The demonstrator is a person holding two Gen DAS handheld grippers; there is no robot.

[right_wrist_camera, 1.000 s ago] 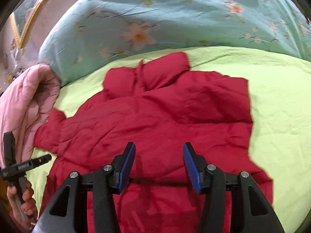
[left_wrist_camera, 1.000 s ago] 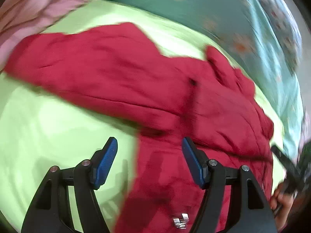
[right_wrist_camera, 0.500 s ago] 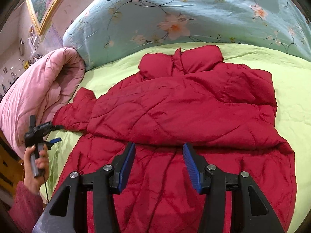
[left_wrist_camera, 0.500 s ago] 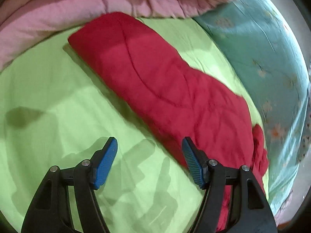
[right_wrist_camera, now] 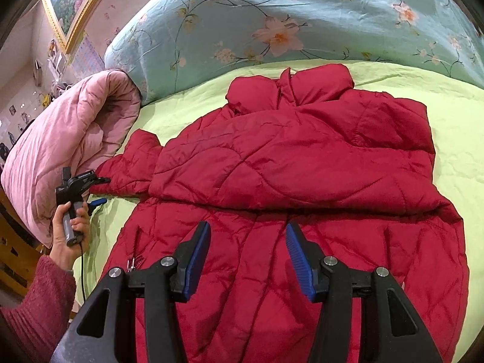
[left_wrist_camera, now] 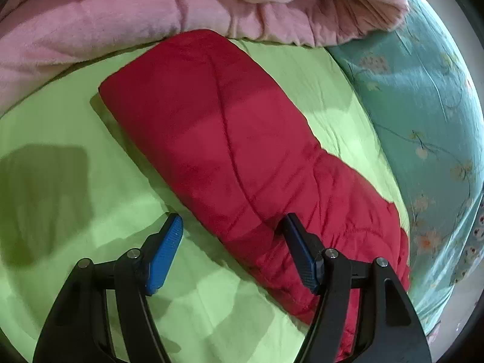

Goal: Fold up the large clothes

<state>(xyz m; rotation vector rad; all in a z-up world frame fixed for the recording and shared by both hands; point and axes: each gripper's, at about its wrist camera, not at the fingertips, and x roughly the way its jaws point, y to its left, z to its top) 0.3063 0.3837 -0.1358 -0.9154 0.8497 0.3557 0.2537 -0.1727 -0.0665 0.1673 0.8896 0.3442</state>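
A red quilted jacket (right_wrist_camera: 287, 163) lies spread on the green bed sheet (right_wrist_camera: 459, 127), collar at the far end, one sleeve folded across its chest. Its other sleeve (left_wrist_camera: 230, 139) stretches out flat toward the pink quilt. My left gripper (left_wrist_camera: 232, 220) is open low over this sleeve's near edge, one pad above the red fabric, the other above the sheet. In the right wrist view a hand holds that left gripper (right_wrist_camera: 101, 190) at the sleeve's end. My right gripper (right_wrist_camera: 248, 227) hangs open above the jacket's lower body, holding nothing.
A rolled pink quilt (left_wrist_camera: 121, 21) borders the sleeve's far end. A teal floral duvet (right_wrist_camera: 272, 18) lies along the head of the bed. A zipper pull (right_wrist_camera: 133, 261) shows at the jacket's left edge. A framed picture (right_wrist_camera: 72, 3) hangs on the wall.
The left gripper swung away from the jacket's body, rolled, and came down over the outstretched sleeve. The right gripper shifted slightly over the jacket. Both stayed open.
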